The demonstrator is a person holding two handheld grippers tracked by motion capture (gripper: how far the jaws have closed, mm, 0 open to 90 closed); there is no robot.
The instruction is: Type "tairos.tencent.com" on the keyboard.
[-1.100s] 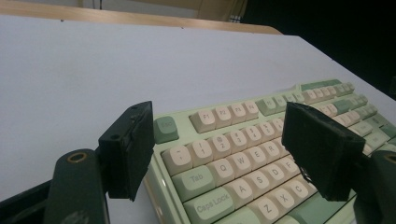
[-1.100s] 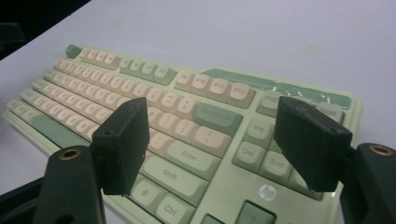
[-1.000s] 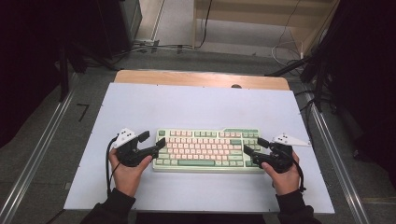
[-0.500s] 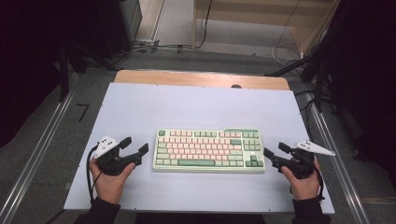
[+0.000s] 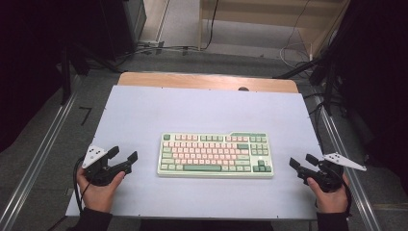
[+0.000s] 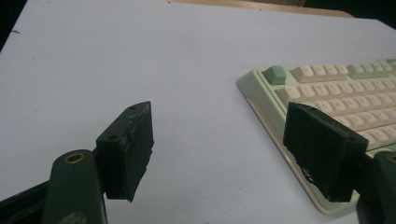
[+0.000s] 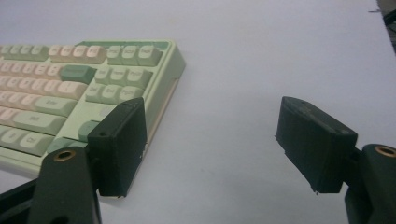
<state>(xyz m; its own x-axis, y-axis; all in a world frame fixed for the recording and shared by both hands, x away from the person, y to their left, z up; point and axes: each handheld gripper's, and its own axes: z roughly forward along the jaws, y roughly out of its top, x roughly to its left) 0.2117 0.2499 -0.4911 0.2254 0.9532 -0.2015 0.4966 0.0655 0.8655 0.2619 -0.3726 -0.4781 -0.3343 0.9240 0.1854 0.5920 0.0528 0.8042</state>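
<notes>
- We see the keyboard lying flat on the table, midway between its side edges and nearer the front edge.
- Our left gripper sits near the front-left corner, jaws spread, empty.
- Our right gripper sits near the front-right corner, jaws likewise apart.
- We judge the keyboard stiff and fairly heavy, its keycaps loose-fitting; best gripped by its two short ends.
</notes>
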